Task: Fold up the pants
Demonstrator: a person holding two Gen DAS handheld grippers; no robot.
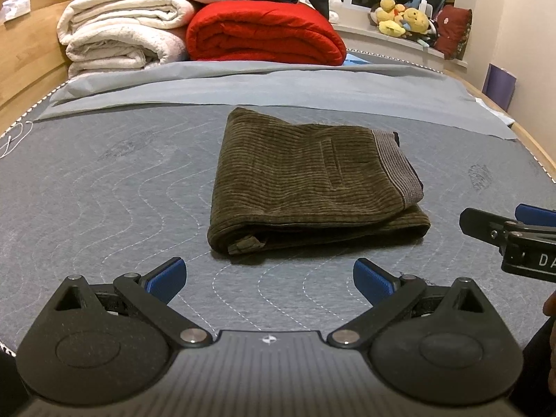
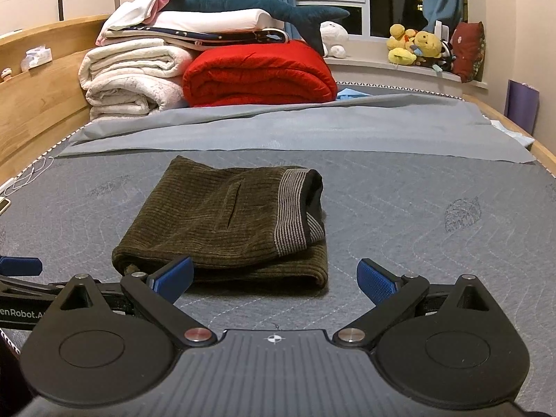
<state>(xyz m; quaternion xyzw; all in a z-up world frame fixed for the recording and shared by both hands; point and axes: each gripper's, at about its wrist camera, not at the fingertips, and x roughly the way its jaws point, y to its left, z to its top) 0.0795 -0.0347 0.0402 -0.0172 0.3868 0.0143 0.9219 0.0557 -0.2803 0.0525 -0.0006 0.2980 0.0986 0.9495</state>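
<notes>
Olive corduroy pants (image 1: pixel 305 180) lie folded into a thick rectangle on the grey quilted mattress (image 1: pixel 104 191), seen from the left wrist camera. The striped grey waistband (image 1: pixel 396 163) is on top at the right end, and the folded layers show along the near edge. The left gripper (image 1: pixel 269 278) hovers just short of that near edge, its blue pads (image 1: pixel 166 279) spread wide with nothing between them. At the right border part of the right gripper (image 1: pixel 510 236) shows, beside the pants and apart from them. Behind the pants a grey sheet (image 1: pixel 278 83) crosses the bed, then a red quilt (image 1: pixel 264 34) and white blankets (image 1: pixel 121 31).

From the right wrist camera the pants (image 2: pixel 222 219) lie left of centre, waistband (image 2: pixel 295 208) toward the right. The right gripper (image 2: pixel 276 279) has its fingers wide apart and empty; the left pad (image 2: pixel 173 278) overlaps the near edge of the pants in the picture, but whether it touches cannot be told. The left gripper (image 2: pixel 21 266) shows at the left border. A plush shark (image 2: pixel 250 3) tops the blanket pile, and yellow toys (image 2: pixel 413 47) sit on the windowsill.
</notes>
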